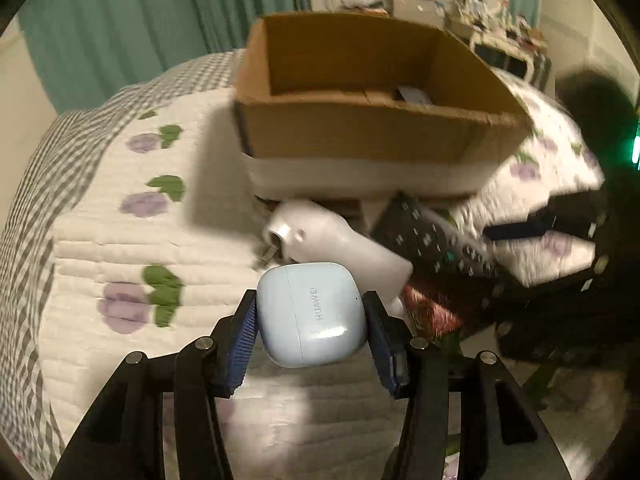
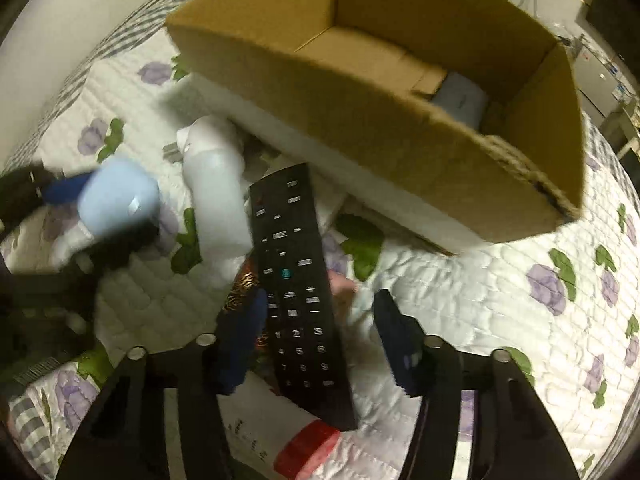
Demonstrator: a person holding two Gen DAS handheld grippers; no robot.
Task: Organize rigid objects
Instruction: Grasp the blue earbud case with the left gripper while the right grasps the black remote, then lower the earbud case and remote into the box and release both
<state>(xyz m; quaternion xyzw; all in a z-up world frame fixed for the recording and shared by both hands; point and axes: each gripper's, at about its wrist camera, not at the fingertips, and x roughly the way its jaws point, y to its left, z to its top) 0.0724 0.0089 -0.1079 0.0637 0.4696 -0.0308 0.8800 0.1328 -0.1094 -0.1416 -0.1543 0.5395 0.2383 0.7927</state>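
Note:
My left gripper [image 1: 311, 314] is shut on a pale blue Huawei earbud case [image 1: 314, 312] and holds it above the quilt; it also shows blurred in the right wrist view [image 2: 118, 200]. My right gripper [image 2: 318, 310] is open, its fingers either side of a black remote control [image 2: 298, 280] lying on the bed; the remote also shows in the left wrist view [image 1: 432, 240]. An open cardboard box [image 1: 360, 120] stands beyond, with a small white item [image 2: 460, 100] inside. A white plastic bottle [image 1: 332, 240] lies in front of the box.
The bed has a white quilt with purple flowers [image 1: 120, 240]. A white tube with a red cap [image 2: 296, 436] and a patterned packet [image 2: 240, 292] lie under the remote. Green curtains [image 1: 120, 20] and a cluttered dresser [image 1: 492, 20] stand behind.

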